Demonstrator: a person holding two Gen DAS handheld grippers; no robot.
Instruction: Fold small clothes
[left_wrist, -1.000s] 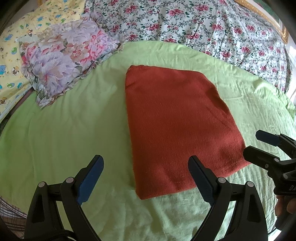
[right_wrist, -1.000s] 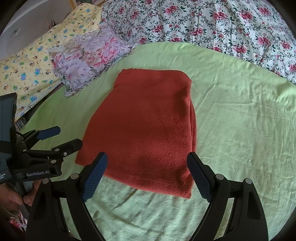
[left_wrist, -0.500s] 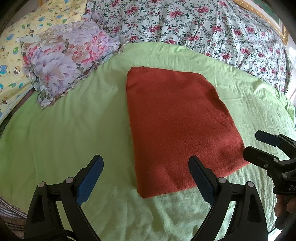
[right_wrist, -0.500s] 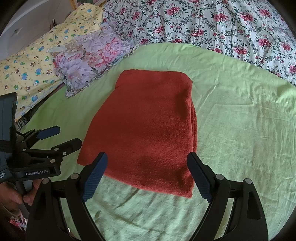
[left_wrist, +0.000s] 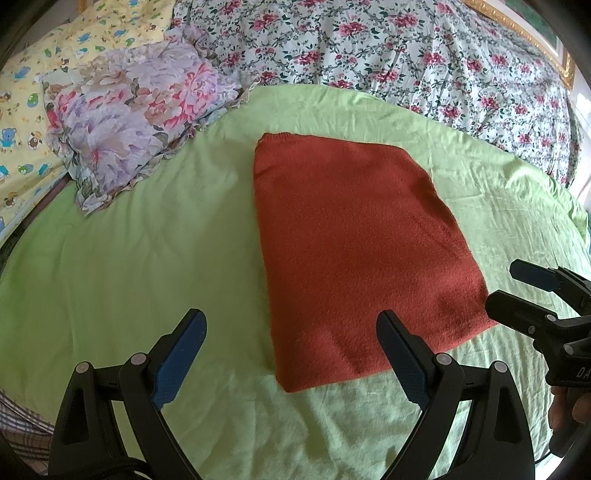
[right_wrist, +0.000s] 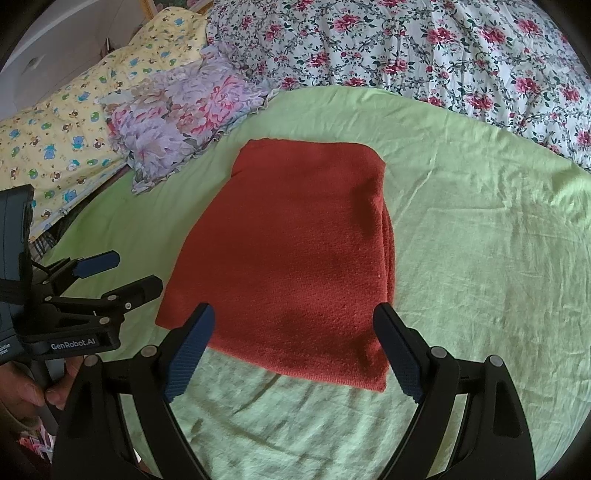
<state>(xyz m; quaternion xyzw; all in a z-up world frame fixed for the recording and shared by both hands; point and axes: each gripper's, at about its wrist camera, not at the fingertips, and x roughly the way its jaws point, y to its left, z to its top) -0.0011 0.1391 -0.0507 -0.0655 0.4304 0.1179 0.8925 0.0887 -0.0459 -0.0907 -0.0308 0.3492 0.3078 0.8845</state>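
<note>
Both claws hang spread and empty, left gripper (left_wrist: 290, 356) and right gripper (right_wrist: 293, 352) flanking the near hem of the folded red garment (left_wrist: 354, 243), seemingly lined up for another fold.

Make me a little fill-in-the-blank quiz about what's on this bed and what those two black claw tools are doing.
1. The folded garment is ____ in colour.
2. It lies on a ____ sheet.
3. Both the left gripper and the right gripper have their jaws ____.
4. The ruffled pillow is printed with ____.

Missing words: red; green; open; flowers
</note>
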